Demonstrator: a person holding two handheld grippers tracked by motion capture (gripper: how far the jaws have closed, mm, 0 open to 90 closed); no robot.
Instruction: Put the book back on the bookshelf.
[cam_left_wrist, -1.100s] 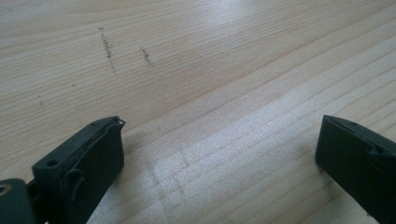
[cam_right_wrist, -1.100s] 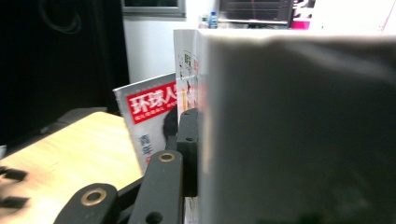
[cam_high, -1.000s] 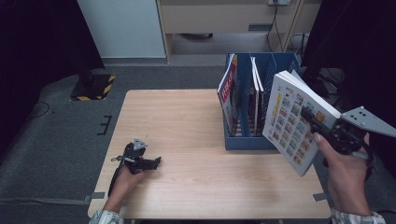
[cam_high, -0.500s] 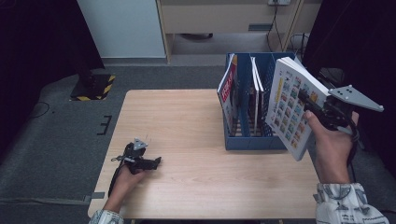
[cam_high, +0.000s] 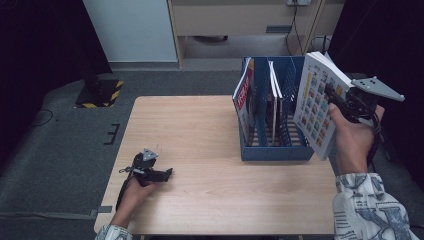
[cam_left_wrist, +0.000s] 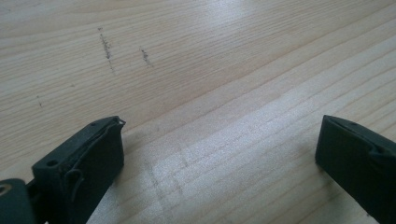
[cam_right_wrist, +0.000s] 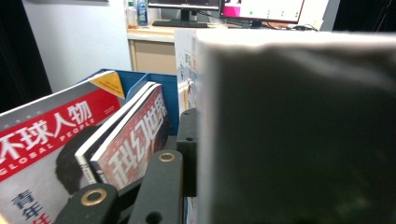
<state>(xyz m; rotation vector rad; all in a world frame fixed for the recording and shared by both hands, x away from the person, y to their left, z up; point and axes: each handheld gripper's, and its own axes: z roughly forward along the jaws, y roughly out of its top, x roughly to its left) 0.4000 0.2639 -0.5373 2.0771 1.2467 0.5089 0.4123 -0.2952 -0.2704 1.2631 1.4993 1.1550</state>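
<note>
My right gripper (cam_high: 331, 95) is shut on a white book (cam_high: 316, 111) with a grid of small coloured pictures on its cover. It holds the book upright in the air at the right end of the blue file rack (cam_high: 274, 150). In the right gripper view the book (cam_right_wrist: 299, 130) blocks the right half, beside one black jaw of the right gripper (cam_right_wrist: 195, 122). A red magazine (cam_high: 244, 95) (cam_right_wrist: 42, 140) and a thinner magazine (cam_high: 272, 92) (cam_right_wrist: 133, 140) stand in the rack. My left gripper (cam_high: 167, 174) (cam_left_wrist: 222, 123) rests open on the wooden table (cam_high: 200, 130), with nothing between its jaws.
The rack stands at the table's right back part. On the floor at the left lies a yellow-and-black striped base (cam_high: 102, 92). Behind the table are a white panel (cam_high: 132, 30) and a wooden cabinet (cam_high: 240, 17). Monitors (cam_right_wrist: 261, 7) sit on a desk farther back.
My right gripper has carried the book up and back towards the rack's right end, turning it more upright. The left gripper has stayed still on the table.
</note>
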